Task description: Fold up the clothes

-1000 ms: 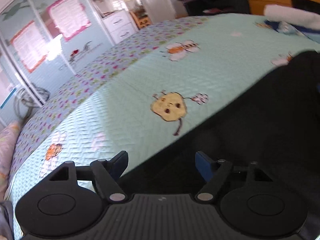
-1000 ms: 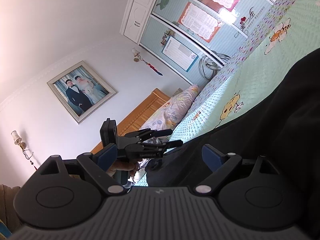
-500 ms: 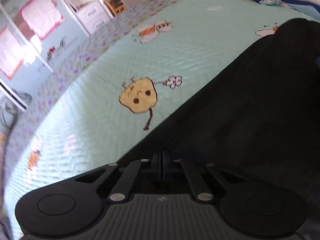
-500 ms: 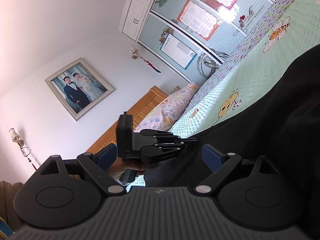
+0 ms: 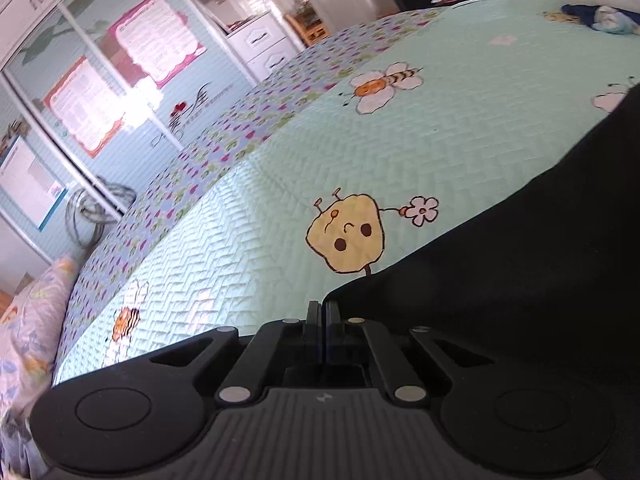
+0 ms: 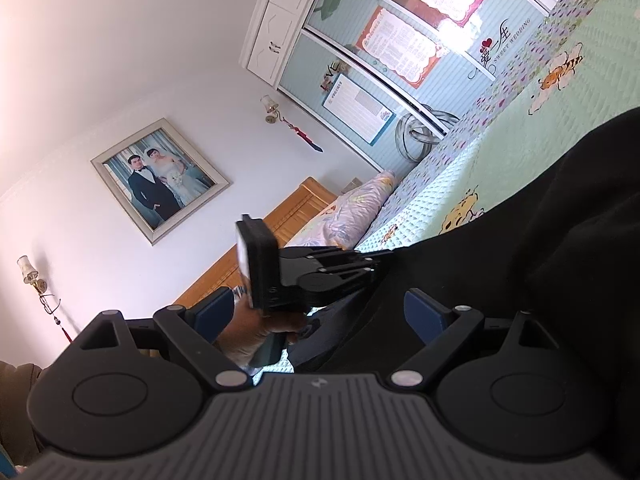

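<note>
On the mint bedspread [image 5: 460, 128], the left tool [image 5: 323, 312] pinches the black garment's [image 5: 520, 264] edge; the right tool [image 6: 320, 312] gapes released.

Open quilt [image 5: 440, 128] beyond black garment [image 5: 540, 260]

1. The place is a home bedroom: a bed [image 5: 400, 152] with a mint quilted cover printed with cartoon bees fills the centre of the left wrist view.
2. A floral pillow [image 6: 352, 212] and wooden headboard [image 6: 280, 236] sit mid-frame in the right wrist view.
3. A framed wedding portrait [image 6: 160, 180] hangs at left.
4. A sliding-door wardrobe [image 6: 360, 40] stands at the top.
</note>
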Demonstrator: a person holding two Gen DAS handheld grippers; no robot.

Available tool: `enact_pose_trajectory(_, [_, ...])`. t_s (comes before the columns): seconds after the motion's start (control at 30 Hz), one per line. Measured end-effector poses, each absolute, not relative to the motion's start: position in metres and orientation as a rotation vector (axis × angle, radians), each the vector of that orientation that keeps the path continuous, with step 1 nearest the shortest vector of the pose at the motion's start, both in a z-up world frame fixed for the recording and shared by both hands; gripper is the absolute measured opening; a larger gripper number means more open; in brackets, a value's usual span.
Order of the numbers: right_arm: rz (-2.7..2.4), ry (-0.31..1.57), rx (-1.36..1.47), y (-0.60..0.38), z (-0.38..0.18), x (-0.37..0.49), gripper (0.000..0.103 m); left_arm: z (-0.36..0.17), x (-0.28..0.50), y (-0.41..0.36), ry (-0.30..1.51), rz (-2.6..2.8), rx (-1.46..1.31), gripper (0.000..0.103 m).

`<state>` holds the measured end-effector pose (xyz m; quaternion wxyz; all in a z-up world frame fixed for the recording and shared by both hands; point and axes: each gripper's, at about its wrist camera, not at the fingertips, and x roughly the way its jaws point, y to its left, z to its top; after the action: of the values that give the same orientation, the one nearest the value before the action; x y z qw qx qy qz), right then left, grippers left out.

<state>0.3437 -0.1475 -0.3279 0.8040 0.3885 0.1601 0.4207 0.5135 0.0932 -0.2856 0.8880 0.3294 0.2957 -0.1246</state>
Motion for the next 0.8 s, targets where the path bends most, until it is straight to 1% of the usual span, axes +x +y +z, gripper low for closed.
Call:
enact_pose_trajectory(0.07, [0.901,0.339,0.835,-0.148,-0.328,0.344,0.092,-0.280,0.513,0.094,0.599,-0.230,0.650,0.004])
enact_pose_trajectory(0.13, [0.900,0.335,0.838,-0.148,-0.327,0.344,0.092,-0.269,0.514,0.100,0.580,-0.184,0.586,0.022])
enact_pose_trajectory(0.17, [0.900,0.333,0.840,-0.148,-0.327,0.343,0.092,-0.262,0.515,0.104,0.567,-0.157,0.550,0.029])
enact_pose_trajectory(0.2, [0.898,0.330,0.842,-0.149,-0.326,0.343,0.092,-0.255,0.514,0.110,0.554,-0.139,0.508,0.050])
enact_pose_trajectory(0.23, [0.897,0.325,0.846,-0.149,-0.326,0.343,0.092,-0.247,0.513,0.116,0.545,-0.130,0.460,0.075])
enact_pose_trajectory(0.27, [0.896,0.315,0.851,-0.151,-0.326,0.342,0.092,-0.239,0.510,0.122,0.530,-0.124,0.420,0.081])
enact_pose_trajectory(0.37, [0.850,0.260,0.864,-0.158,-0.323,0.337,0.092,-0.222,0.493,0.135,0.496,-0.114,0.344,0.080])
enact_pose_trajectory(0.47, [0.817,0.224,0.886,-0.165,-0.323,0.335,0.092,-0.212,0.468,0.152,0.493,-0.065,0.277,0.087])
enact_pose_trajectory(0.5, [0.808,0.227,0.886,-0.166,-0.323,0.335,0.092,-0.210,0.459,0.159,0.501,-0.037,0.267,0.090])
enact_pose_trajectory(0.57, [0.793,0.233,0.883,-0.167,-0.324,0.336,0.092,-0.208,0.439,0.178,0.503,0.010,0.259,0.092])
enact_pose_trajectory(0.63, [0.784,0.246,0.864,-0.164,-0.323,0.336,0.094,-0.207,0.424,0.204,0.510,0.068,0.250,0.098])
enact_pose_trajectory(0.7, [0.768,0.272,0.822,-0.156,-0.321,0.334,0.096,-0.209,0.420,0.240,0.549,0.144,0.220,0.098])
enact_pose_trajectory(0.8, [0.745,0.329,0.720,-0.132,-0.313,0.330,0.096,-0.219,0.420,0.285,0.600,0.187,0.213,0.093])
